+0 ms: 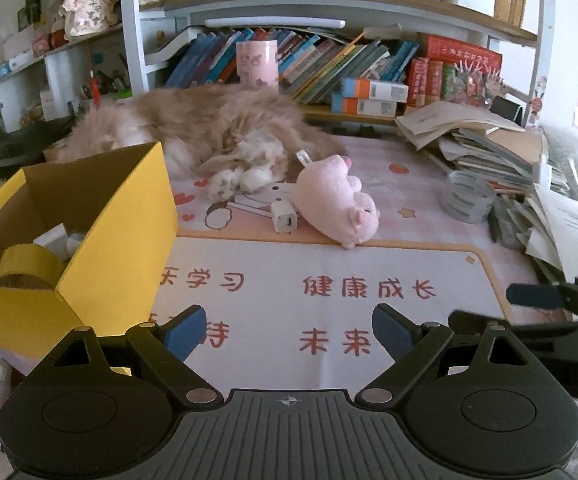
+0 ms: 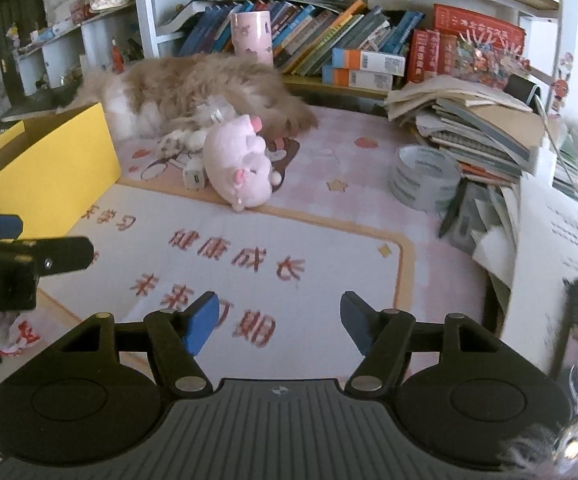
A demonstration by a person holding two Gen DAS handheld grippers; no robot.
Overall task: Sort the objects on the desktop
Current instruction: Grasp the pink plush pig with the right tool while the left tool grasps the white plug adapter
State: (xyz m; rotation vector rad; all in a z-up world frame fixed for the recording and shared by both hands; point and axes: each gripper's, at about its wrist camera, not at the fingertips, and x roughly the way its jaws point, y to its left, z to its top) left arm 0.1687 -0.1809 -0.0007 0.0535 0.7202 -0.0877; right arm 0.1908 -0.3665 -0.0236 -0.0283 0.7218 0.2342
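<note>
A pink plush pig (image 1: 339, 200) (image 2: 239, 164) lies on the pink desk mat (image 1: 309, 280) (image 2: 249, 240), beside a small white charger (image 1: 284, 217) (image 2: 193, 178). A roll of clear tape (image 1: 467, 196) (image 2: 423, 178) stands to the right by the paper pile. The yellow cardboard box (image 1: 101, 240) (image 2: 45, 168) at left holds a yellow tape roll (image 1: 29, 266) and white items. My left gripper (image 1: 289, 334) hovers open over the mat with nothing between its fingers. My right gripper (image 2: 277, 322) stands open and empty too, over the printed red characters.
A fluffy tan cat (image 1: 209, 128) (image 2: 193, 88) lies at the back of the mat. A messy stack of books and papers (image 1: 489, 148) (image 2: 477, 128) fills the right side. Bookshelves (image 1: 329, 60) and a pink cup (image 1: 257, 62) stand behind.
</note>
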